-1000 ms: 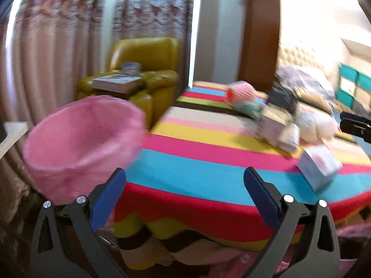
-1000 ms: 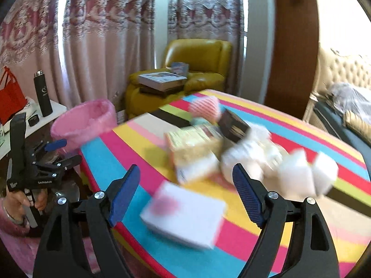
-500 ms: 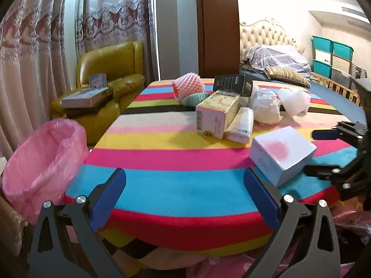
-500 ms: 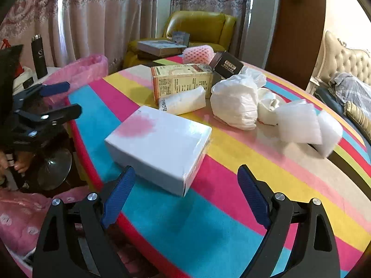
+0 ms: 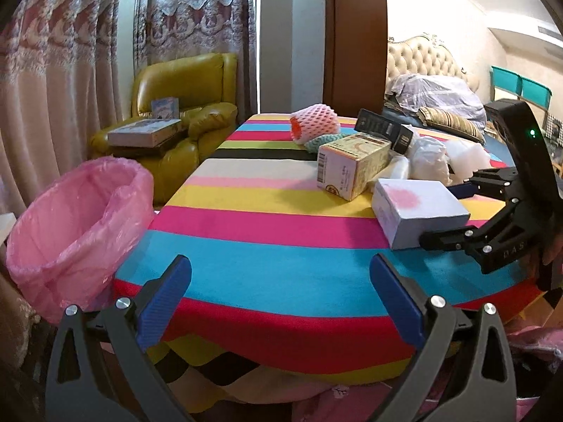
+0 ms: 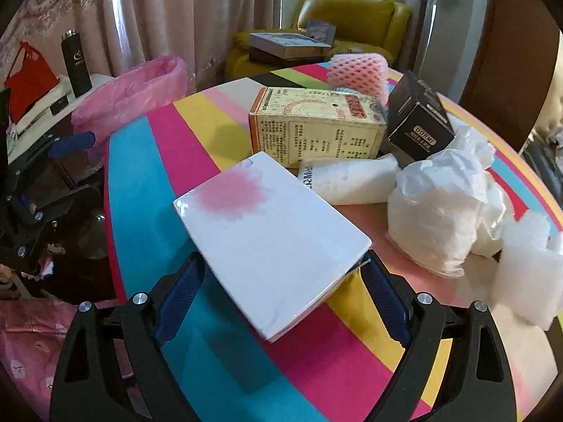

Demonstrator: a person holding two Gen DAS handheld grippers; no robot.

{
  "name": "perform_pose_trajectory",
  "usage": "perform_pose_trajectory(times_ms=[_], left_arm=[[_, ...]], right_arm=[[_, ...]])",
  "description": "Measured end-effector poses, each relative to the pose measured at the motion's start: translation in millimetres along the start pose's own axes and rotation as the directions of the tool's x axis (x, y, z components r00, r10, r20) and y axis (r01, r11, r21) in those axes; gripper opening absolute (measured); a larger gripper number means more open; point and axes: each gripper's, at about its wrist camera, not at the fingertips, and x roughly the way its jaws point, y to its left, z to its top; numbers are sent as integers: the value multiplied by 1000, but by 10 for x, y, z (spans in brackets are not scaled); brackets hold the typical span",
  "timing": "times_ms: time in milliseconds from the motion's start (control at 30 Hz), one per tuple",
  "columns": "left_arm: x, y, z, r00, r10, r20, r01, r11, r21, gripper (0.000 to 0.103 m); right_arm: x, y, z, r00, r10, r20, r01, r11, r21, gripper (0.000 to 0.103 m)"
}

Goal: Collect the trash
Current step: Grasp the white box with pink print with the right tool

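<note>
While the left gripper (image 5: 279, 293) hangs wide open off the table edge, the right gripper (image 6: 281, 299), jaws wide, straddles the flat white pink-blotched cardboard box (image 6: 271, 235), its long axis running diagonally between them.

Yellow armchair (image 5: 183, 112) holding books (image 5: 144, 133); black flask (image 6: 76, 61) beside red bag (image 6: 26, 77); lace curtains (image 5: 70, 70).

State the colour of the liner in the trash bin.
Pink, translucent plastic liner; clearest in the left wrist view.
</note>
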Motion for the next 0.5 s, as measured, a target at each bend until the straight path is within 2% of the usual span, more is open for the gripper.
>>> perform_pose_trajectory(times_ms=[200, 367, 500], left_arm=[[57, 45, 3, 1000, -9, -27, 8, 1000, -20, 98], [49, 7, 18, 1000, -13, -27, 13, 1000, -15, 98], [76, -35, 43, 999, -3, -32, 3, 1000, 9, 98]], right_arm=[[49, 47, 70, 1000, 17, -9, -18, 999, -48, 85], [165, 82, 146, 998, 48, -50, -53, 993, -106, 85], [122, 76, 146, 1000, 5, -21, -6, 996, -88, 82]])
